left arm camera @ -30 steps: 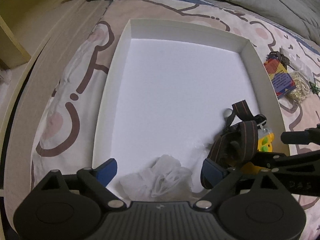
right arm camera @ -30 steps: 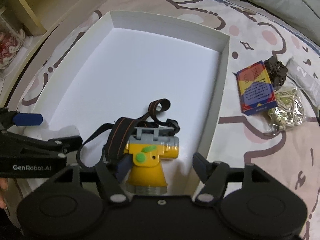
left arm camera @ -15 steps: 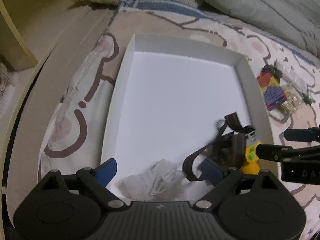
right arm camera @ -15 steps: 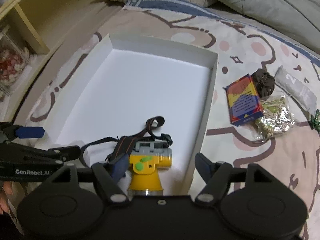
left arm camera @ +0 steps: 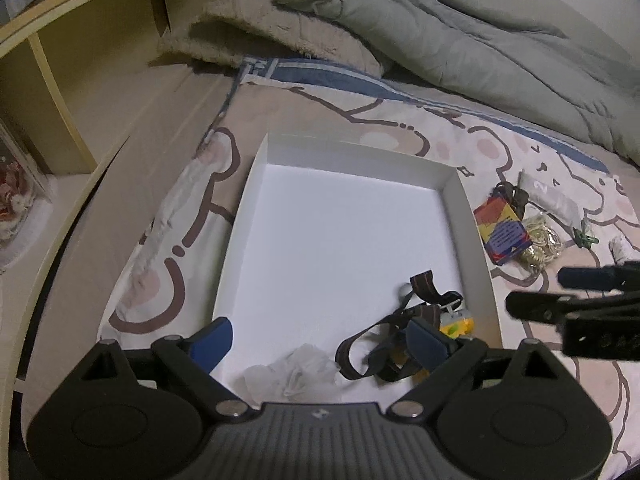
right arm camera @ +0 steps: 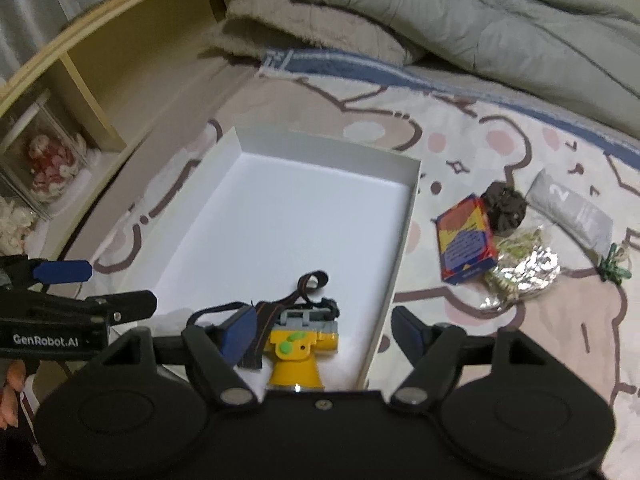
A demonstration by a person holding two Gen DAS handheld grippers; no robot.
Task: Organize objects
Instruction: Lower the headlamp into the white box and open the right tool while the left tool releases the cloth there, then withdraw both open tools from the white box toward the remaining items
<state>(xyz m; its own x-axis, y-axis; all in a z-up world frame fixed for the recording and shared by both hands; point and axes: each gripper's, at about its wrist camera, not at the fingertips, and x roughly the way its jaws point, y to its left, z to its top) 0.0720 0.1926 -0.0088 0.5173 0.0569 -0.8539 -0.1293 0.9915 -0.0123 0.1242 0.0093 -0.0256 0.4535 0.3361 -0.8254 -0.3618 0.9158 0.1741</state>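
Right gripper wide open and empty above the headlamp in the box, nearer than the open left gripper to the card pack lying lengthwise ahead-right on the bed

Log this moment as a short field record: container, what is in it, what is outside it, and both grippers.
container: white tray on the bed sheet
inside tray: yellow headlamp with strap, near corner; crumpled plastic bag beside it
outside tray, to its right: card box, dark scrunchie, foil packet, grey pouch, green clip
left gripper: open, empty, above the tray's near edge
right gripper: open, empty, above the headlamp
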